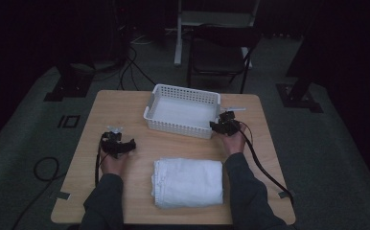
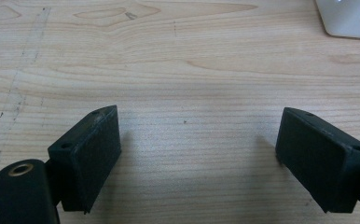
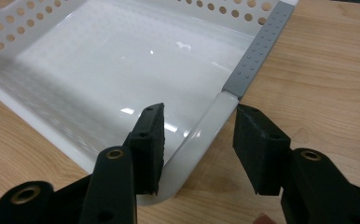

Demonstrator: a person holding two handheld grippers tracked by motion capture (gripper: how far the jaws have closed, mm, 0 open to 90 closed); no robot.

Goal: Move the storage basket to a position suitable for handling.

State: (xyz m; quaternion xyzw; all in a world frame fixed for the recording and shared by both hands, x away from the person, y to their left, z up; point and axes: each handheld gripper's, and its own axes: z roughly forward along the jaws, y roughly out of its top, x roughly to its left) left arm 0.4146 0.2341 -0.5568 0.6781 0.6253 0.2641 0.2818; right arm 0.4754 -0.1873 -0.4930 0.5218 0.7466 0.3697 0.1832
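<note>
A folded white towel [image 1: 188,182] lies nearest the person, midway between both hands, its long axis running across the table [image 1: 125,108]. The left gripper [image 2: 199,154] hangs over bare wood, jaws wide apart and empty. Farther off, the right gripper [image 3: 199,144] straddles the near right corner rim of the white perforated basket [image 3: 201,135], jaws apart, unclamped.
</note>
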